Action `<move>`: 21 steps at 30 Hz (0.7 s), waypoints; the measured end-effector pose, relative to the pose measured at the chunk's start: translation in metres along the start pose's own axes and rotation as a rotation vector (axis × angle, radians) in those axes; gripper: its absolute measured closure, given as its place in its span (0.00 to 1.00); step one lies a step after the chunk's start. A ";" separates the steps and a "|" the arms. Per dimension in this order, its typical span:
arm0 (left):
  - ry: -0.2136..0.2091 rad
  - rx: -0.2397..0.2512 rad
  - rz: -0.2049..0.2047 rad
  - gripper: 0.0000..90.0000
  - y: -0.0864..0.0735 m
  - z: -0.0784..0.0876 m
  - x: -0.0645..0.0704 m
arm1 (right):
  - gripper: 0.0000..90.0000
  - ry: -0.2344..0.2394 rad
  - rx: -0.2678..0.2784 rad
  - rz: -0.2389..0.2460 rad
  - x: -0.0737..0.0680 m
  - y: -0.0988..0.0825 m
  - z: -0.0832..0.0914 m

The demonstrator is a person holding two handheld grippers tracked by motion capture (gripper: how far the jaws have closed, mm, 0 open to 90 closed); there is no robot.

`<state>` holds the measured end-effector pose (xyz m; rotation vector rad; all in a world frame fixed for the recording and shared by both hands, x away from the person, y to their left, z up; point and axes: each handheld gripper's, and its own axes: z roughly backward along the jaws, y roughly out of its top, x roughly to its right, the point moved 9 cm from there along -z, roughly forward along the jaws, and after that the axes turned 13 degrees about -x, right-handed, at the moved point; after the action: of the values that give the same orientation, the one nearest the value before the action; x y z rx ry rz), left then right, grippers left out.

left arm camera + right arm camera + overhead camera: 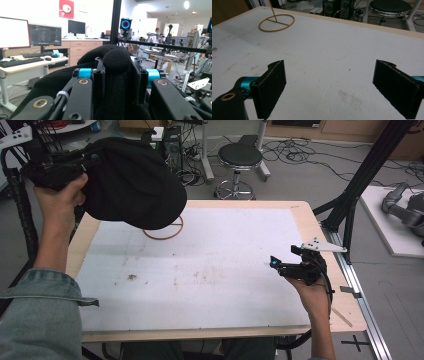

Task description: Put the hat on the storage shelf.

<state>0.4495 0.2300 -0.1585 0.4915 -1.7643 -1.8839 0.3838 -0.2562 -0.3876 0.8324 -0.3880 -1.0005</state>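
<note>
A black cap (135, 185) hangs in the air over the table's far left corner. My left gripper (55, 167) is raised there and shut on the cap's edge; in the left gripper view a fold of black fabric (117, 65) is pinched between the jaws. Under the cap, a thin wooden ring base (165, 232) lies on the white board, and an upright stem (273, 10) rises from the ring (277, 22). Near the table's right edge, my right gripper (284, 257) is held low with its jaws wide open (329, 85) and nothing between them.
The white board (200, 270) covers a wooden table (345, 310). A black stool (240, 157) and cables sit on the floor behind the table. A black frame post (365, 175) stands at the right, with a grey robot arm (405, 205) beyond it.
</note>
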 end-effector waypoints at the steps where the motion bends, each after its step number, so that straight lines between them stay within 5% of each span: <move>1: 0.001 0.009 0.000 0.77 0.001 -0.004 -0.005 | 0.13 -0.001 0.001 -0.006 0.000 0.000 0.000; 12: -0.009 0.046 0.033 0.77 -0.003 -0.025 -0.028 | 0.12 0.006 0.002 -0.006 -0.001 -0.001 -0.001; 21: -0.007 0.015 0.049 0.77 -0.019 -0.049 -0.048 | 0.12 0.010 -0.012 -0.007 -0.001 -0.004 -0.005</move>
<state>0.5140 0.2191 -0.1858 0.4434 -1.7802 -1.8419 0.3840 -0.2544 -0.3934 0.8286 -0.3701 -1.0042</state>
